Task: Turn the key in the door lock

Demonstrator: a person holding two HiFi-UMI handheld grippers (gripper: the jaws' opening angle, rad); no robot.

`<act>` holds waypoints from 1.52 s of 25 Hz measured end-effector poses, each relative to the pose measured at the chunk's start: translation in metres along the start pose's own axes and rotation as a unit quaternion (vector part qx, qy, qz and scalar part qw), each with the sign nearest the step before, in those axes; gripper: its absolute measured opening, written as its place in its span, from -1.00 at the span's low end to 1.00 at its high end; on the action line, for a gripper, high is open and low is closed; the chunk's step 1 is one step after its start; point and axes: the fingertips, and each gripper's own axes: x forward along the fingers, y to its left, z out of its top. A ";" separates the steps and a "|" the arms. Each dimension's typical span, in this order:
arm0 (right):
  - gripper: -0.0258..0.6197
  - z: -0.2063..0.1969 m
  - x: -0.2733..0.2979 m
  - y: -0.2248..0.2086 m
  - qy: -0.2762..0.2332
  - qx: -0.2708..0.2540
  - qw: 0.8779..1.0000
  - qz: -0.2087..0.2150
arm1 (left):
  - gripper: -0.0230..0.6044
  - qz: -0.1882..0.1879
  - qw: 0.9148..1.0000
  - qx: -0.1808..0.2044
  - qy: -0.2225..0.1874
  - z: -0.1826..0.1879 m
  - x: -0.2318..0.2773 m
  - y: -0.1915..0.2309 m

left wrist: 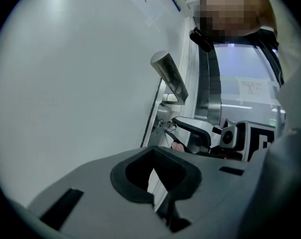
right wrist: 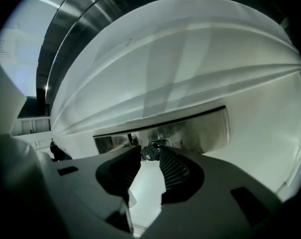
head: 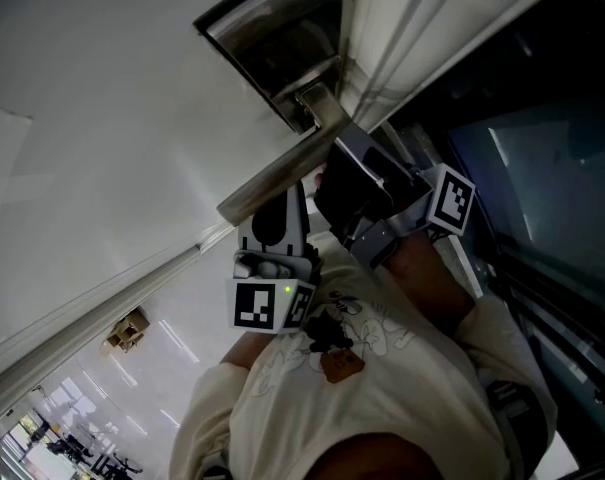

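A white door carries a steel lock plate (head: 272, 38) with a lever handle (head: 272, 178). In the right gripper view the key (right wrist: 152, 155), with a ring on it, stands in the lock below the plate (right wrist: 200, 131). My right gripper (right wrist: 150, 151) is shut on the key's head, ribbed pads on both sides. The left gripper view shows that grip from the side: the key (left wrist: 165, 127), the right gripper (left wrist: 173, 131) and the handle (left wrist: 171, 78) above. In the head view my right gripper (head: 332, 160) is behind the handle, and the key is hidden. My left gripper (head: 272, 220) (left wrist: 152, 159) is lower down and apart, shut and holding nothing.
A metal door frame and dark glass panel (head: 542, 168) run along the door's edge beside my right gripper. The person's pale shirt (head: 362, 398) fills the lower middle of the head view. The flat white door face (left wrist: 80, 93) lies to the left.
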 end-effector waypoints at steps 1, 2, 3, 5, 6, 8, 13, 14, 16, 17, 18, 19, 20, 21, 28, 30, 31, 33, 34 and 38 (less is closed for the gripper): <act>-0.55 0.000 0.000 0.000 0.000 0.005 1.000 0.001 | -0.92 0.001 1.000 0.000 0.000 0.000 0.000 0.000; -0.55 0.000 0.000 0.000 0.000 0.007 1.000 0.001 | -0.92 0.002 1.000 0.000 0.001 0.000 -0.001 0.001; -0.55 0.000 0.000 0.000 0.001 0.006 1.000 0.000 | -0.92 0.003 1.000 0.000 0.001 -0.001 -0.001 0.001; -0.54 -0.001 0.000 0.000 0.003 -0.001 1.000 -0.001 | -0.92 0.003 1.000 0.000 -0.001 -0.001 -0.001 0.001; -0.54 -0.001 0.000 0.000 0.004 -0.004 1.000 0.000 | -0.92 0.003 1.000 0.000 0.000 -0.001 -0.002 0.001; -0.53 0.000 0.000 0.002 0.007 -0.011 1.000 0.003 | -0.92 0.004 1.000 -0.001 0.002 -0.003 -0.002 0.001; -0.45 0.004 -0.007 0.007 0.012 -0.050 0.999 0.000 | -0.92 0.002 1.000 0.000 -0.002 -0.002 -0.001 0.000; -0.45 0.005 -0.009 0.008 0.014 -0.068 0.998 -0.005 | -0.92 0.001 1.000 -0.001 -0.001 -0.002 0.000 -0.001; -0.46 0.006 -0.014 0.009 0.022 -0.129 0.991 -0.018 | -0.92 0.000 1.000 -0.002 0.000 -0.001 0.001 -0.003; -0.45 0.006 -0.017 0.011 0.027 -0.168 0.985 -0.024 | -0.92 -0.001 1.000 0.000 -0.001 -0.001 0.002 -0.004; -0.45 0.006 -0.019 0.013 0.031 -0.208 0.977 -0.030 | -0.92 -0.002 1.000 0.001 -0.001 -0.001 0.003 -0.004; -0.45 0.006 -0.021 0.014 0.034 -0.247 0.968 -0.036 | -0.92 -0.003 1.000 0.002 0.000 -0.002 0.004 -0.004; -0.45 0.006 -0.023 0.015 0.036 -0.286 0.957 -0.044 | -0.92 -0.004 1.000 0.001 0.002 -0.003 0.005 -0.005; -0.46 0.007 -0.025 0.016 0.037 -0.325 0.944 -0.052 | -0.92 -0.005 1.000 0.001 0.004 -0.004 0.006 -0.006; -0.86 0.006 -0.031 0.021 0.038 -0.501 0.860 -0.088 | -0.92 -0.012 1.000 0.008 0.000 -0.002 0.013 -0.012; -0.90 0.004 -0.031 0.023 0.040 -0.524 0.846 -0.088 | -0.92 -0.014 1.000 0.010 0.000 -0.001 0.014 -0.013; -0.90 0.003 -0.030 0.025 0.042 -0.536 0.839 -0.088 | -0.92 -0.015 1.000 0.012 0.001 -0.001 0.015 -0.014; -0.90 0.001 -0.029 0.026 0.047 -0.557 0.825 -0.089 | -0.92 -0.017 1.000 0.016 0.006 -0.001 0.017 -0.017; -0.90 -0.001 -0.029 0.026 0.051 -0.565 0.819 -0.090 | -0.92 -0.018 1.000 0.017 0.008 -0.002 0.017 -0.018; -0.90 -0.004 -0.029 0.023 0.061 -0.598 0.793 -0.100 | -0.92 -0.020 1.000 0.016 0.010 -0.002 0.018 -0.021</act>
